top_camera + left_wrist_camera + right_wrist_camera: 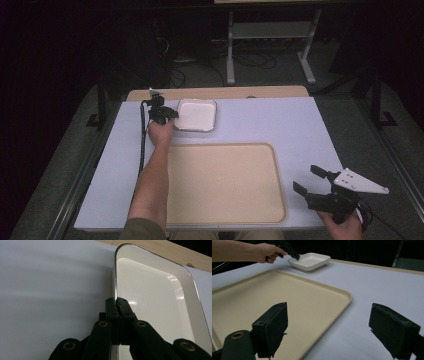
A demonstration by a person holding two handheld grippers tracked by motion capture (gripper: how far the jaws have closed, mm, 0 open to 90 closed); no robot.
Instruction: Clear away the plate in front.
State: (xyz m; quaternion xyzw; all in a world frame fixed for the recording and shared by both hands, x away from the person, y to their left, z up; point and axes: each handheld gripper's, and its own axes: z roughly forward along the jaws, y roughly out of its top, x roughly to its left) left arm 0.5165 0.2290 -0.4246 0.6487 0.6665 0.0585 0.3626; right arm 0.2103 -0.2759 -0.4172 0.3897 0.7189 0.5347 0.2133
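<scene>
the white dish (150, 295) is pinched at its rim by the left gripper (116, 302), not yet moved to the beige tray (225, 185); the right gripper (327, 327) is held spread.

The high view looks forward and down from above the person's side onto the pale blue-grey table (280, 120). The left gripper view sits very close behind its jaws at the rim of the shallow white rectangular dish (155, 290). The right gripper view looks low across the beige plastic tray (274, 300) toward that dish, which all views share.
</scene>
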